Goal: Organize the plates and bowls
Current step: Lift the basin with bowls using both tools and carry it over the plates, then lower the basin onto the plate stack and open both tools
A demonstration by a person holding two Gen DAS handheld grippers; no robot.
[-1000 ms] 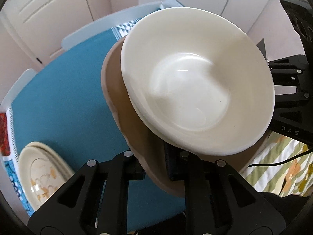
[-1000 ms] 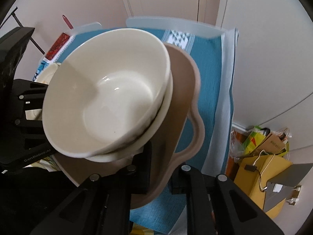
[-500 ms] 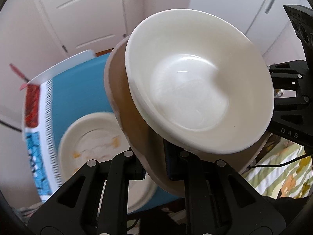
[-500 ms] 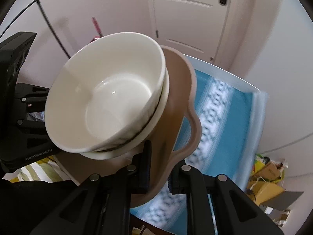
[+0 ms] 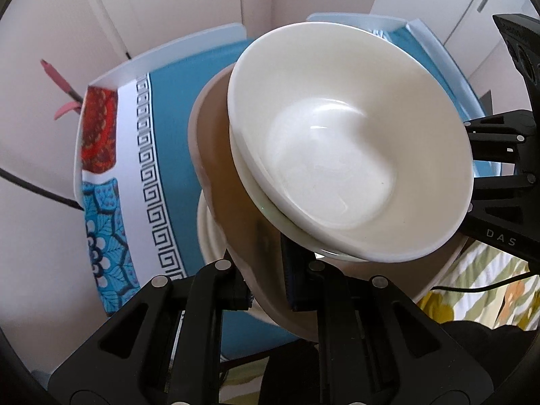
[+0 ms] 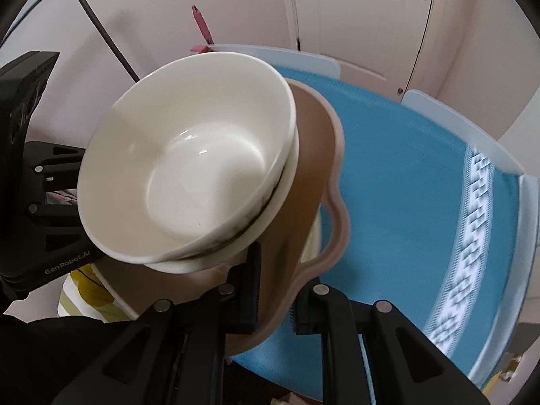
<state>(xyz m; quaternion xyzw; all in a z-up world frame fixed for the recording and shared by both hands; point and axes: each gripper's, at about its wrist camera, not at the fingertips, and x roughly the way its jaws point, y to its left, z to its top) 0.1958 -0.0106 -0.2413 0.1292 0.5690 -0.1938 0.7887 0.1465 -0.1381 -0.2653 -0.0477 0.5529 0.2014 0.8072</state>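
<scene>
**Both grippers clamped on tan tray, bowl stack riding on it, now over the plates**

Surface: table (image 6: 405, 182) under a teal cloth (image 5: 175, 108) with a white Greek-key band (image 5: 148, 168), plus red and blue floral panels at its end in the left view. Pale raised edge panels (image 6: 303, 60) run round the tabletop. Room: pinkish walls, white panelled door (image 6: 357, 20), white cabinet fronts (image 5: 438, 3) behind. Striped yellow-green fabric (image 5: 489, 280) shows below the table edge.

Grip: left gripper (image 5: 266, 290) closed on the rim of the tan tray (image 5: 219, 155); right gripper (image 6: 273, 287) closed on the opposite rim by the tray's scalloped handle. Tray is held off the table and looks tilted in both views.

Load: white bowl (image 5: 351, 155) nested in a second cream bowl (image 6: 287, 195), both sitting on the tray.

Plates: cream plate stack (image 5: 206, 233) on the cloth, mostly hidden below the tray.

Change vs one second ago: the cloth's patterned end has swung into the left view; plates that sat at far lower left are now directly beneath the tray. Grip and bowl stack unchanged.
</scene>
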